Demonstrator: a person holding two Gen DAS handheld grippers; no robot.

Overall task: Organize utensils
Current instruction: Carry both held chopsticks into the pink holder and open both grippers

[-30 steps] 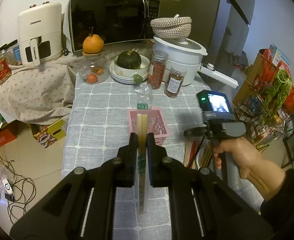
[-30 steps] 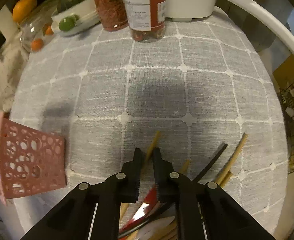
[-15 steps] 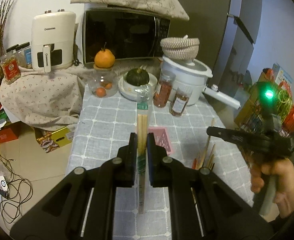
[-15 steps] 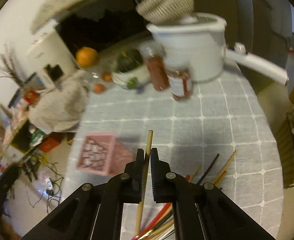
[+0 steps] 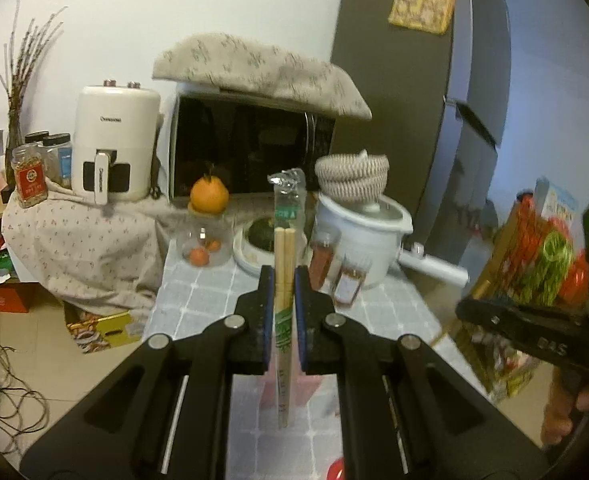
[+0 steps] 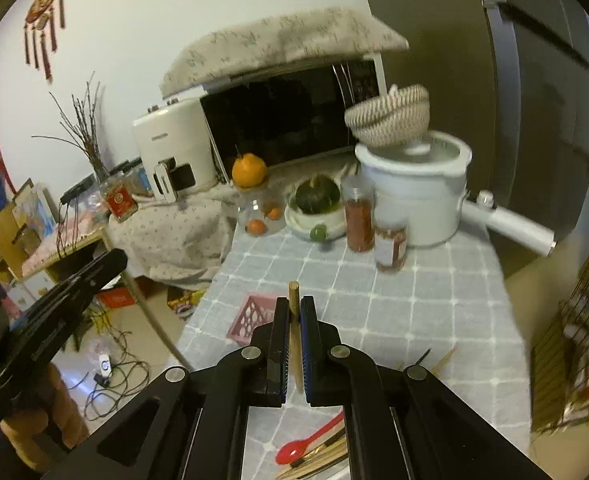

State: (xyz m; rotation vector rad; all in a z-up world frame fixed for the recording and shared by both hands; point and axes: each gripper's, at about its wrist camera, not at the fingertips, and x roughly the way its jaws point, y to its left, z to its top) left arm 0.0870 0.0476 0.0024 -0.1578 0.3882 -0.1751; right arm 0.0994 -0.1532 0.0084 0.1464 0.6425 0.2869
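Observation:
My left gripper (image 5: 283,280) is shut on a pair of wooden chopsticks in a clear wrapper (image 5: 284,248) and holds them upright, high above the table. My right gripper (image 6: 294,310) is shut on a single wooden chopstick (image 6: 294,300), also raised above the table. A pink perforated basket (image 6: 250,316) sits on the grey checked tablecloth (image 6: 414,304) below and left of the right gripper; part of it shows under the left gripper (image 5: 310,390). A red spoon (image 6: 306,442) and several loose chopsticks (image 6: 322,460) lie near the table's front edge.
At the back of the table stand a white rice cooker (image 6: 414,188), two spice jars (image 6: 360,220), a bowl with a green squash (image 6: 318,200) and a glass jar topped by an orange (image 6: 250,176). A microwave (image 6: 286,116) and an air fryer (image 5: 114,140) stand behind. A wire rack (image 6: 574,340) stands at the right.
Both grippers have lifted and tilted up, away from the table. The right gripper has picked one chopstick out of the pile and carries it up. The left still holds its wrapped pair.

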